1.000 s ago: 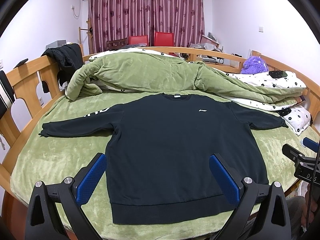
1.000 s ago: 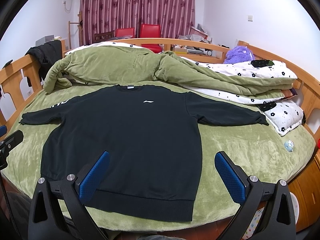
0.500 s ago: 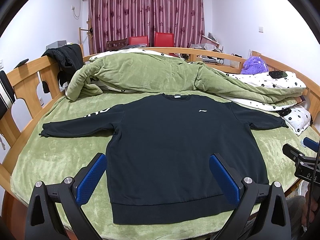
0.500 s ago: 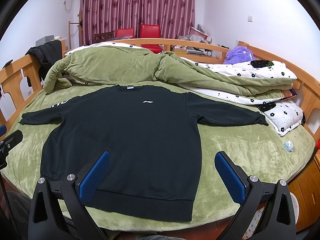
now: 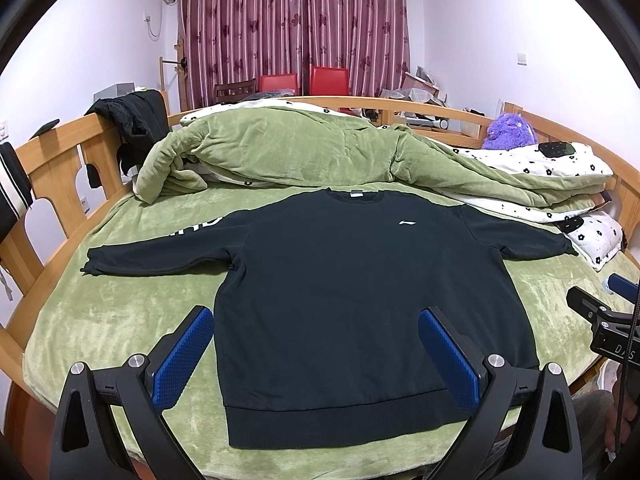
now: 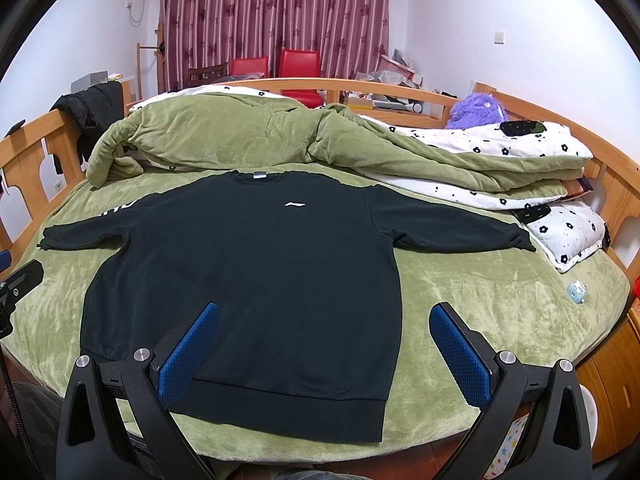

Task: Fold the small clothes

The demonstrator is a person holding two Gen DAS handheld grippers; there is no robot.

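A black long-sleeved sweatshirt (image 5: pixel 352 288) lies flat and face up on the green bed cover (image 5: pixel 120 320), sleeves spread to both sides, hem nearest me. It also shows in the right wrist view (image 6: pixel 256 272). My left gripper (image 5: pixel 316 356) is open and empty, held above the hem's left half. My right gripper (image 6: pixel 324 352) is open and empty, above the hem's right corner. Each gripper's tip shows at the edge of the other's view.
A bunched green duvet (image 5: pixel 288 156) and floral white bedding (image 6: pixel 520 148) lie behind the sweatshirt. A wooden bed rail (image 5: pixel 52 160) rings the bed. A purple plush toy (image 6: pixel 476 110) sits at the back right. A small blue object (image 6: pixel 576 292) lies on the right.
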